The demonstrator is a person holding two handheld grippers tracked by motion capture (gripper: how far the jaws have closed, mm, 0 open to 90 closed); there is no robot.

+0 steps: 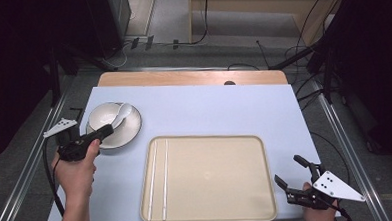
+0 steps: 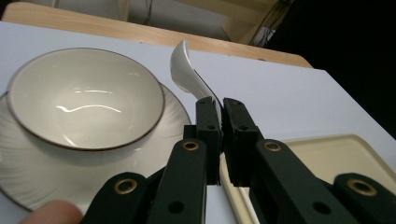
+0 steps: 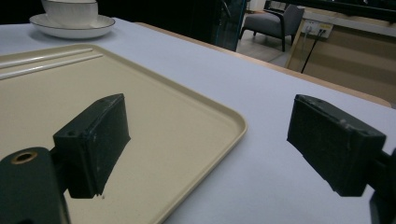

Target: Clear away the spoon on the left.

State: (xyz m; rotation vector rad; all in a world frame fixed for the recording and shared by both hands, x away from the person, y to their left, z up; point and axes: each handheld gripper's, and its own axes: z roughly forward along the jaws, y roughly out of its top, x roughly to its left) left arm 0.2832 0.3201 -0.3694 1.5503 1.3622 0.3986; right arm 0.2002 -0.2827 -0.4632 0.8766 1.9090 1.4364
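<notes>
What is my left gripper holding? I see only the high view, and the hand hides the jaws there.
Observer: In the left gripper view the left gripper is shut on the handle of the white spoon.
Operator: Is the spoon touching the bowl?
Observer: In that view the spoon's scoop stands beside the bowl and above its rim, apart from it; the bowl looks empty.
Operator: And the right gripper, is it open?
Observer: Yes. In the right gripper view the right gripper has its jaws wide apart with nothing between them, low over the near corner of the beige tray.
Operator: Anything on the tray?
Observer: Two white chopsticks lie side by side along its far edge in that view.
</notes>
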